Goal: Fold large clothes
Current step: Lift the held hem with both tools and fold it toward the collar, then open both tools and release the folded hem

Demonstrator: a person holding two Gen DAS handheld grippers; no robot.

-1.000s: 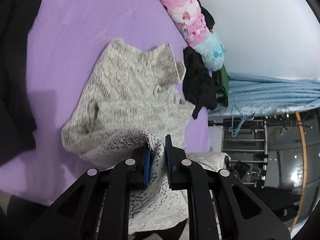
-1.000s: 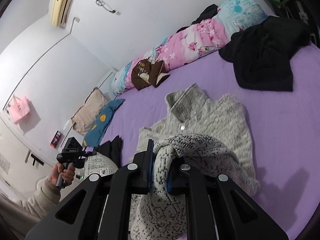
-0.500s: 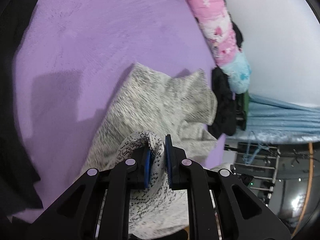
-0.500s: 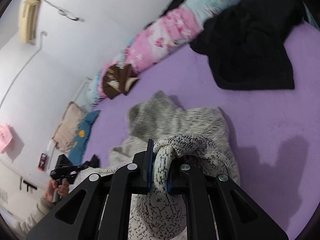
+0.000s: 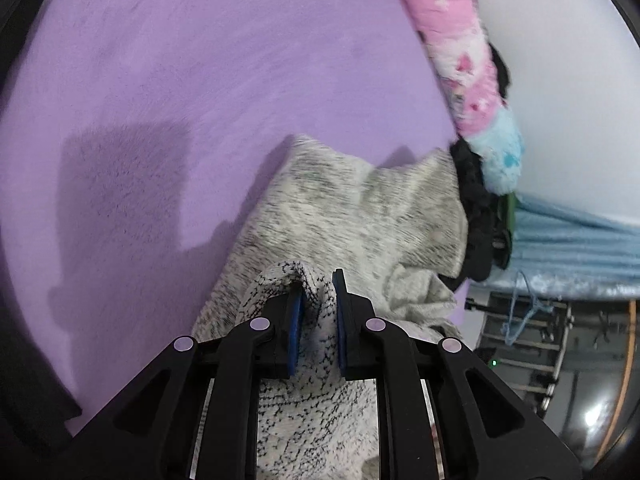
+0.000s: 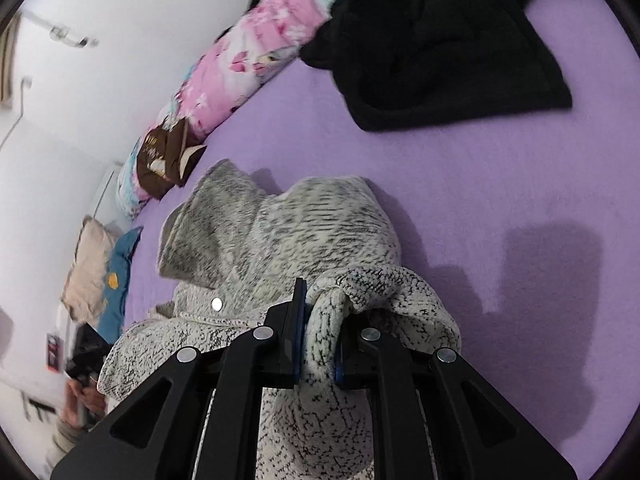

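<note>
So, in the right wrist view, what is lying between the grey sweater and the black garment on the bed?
Nothing: between the grey sweater and the black garment, the right wrist view shows only bare purple bed cover.

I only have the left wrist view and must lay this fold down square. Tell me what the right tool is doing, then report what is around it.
Observer: The right tool is shut on a bunched fold of the grey sweater.
Operator: Report what lies beyond it.
Observer: A black garment is spread on the purple bed, clear of the sweater, with bare cover between them.
Operator: Check the sweater's front.
Observer: One small pale button shows, left of the tool.
</note>
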